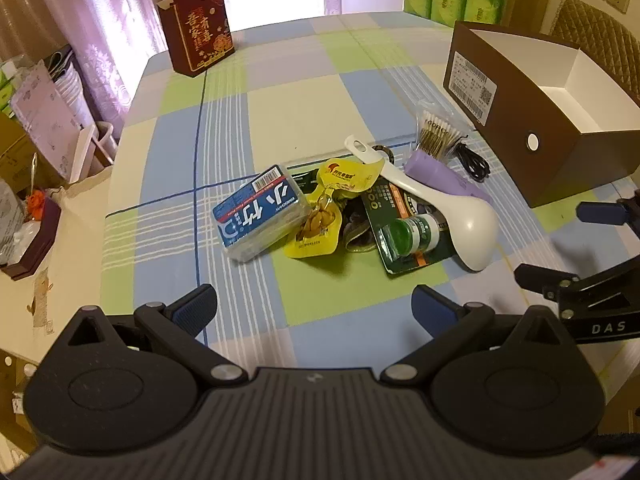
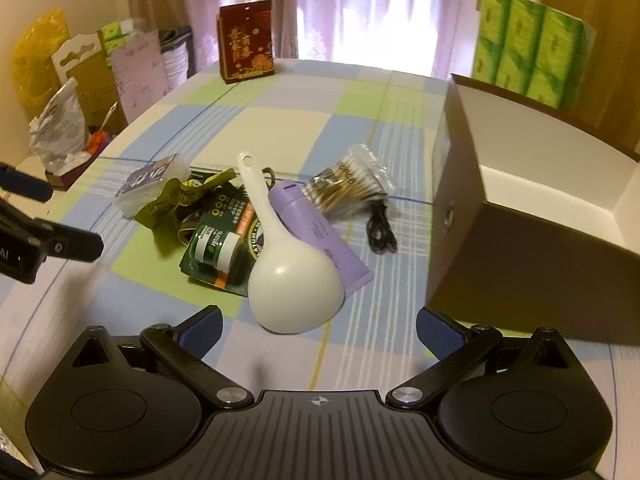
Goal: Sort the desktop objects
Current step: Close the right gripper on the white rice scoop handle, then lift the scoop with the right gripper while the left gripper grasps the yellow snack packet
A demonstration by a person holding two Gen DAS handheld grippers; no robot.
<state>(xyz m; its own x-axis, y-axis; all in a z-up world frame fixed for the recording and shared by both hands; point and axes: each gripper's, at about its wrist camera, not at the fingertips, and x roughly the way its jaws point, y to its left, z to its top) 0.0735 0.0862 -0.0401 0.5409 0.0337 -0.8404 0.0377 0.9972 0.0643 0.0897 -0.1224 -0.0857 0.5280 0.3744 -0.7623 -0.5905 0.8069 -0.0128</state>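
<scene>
Both grippers, left [image 1: 314, 308] and right [image 2: 318, 326], spread empty; take topmost white spoon [image 2: 288, 272] by its handle first, toward brown box [image 2: 520, 248].

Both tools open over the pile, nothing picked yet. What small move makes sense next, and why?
Probably ease the right tool forward and down onto the white spoon. It lies on top of the pile, bowl nearest that tool, and both tools are open and empty. The open box sits just to the right, so lifting the spoon first would uncover the purple tube beneath.
</scene>
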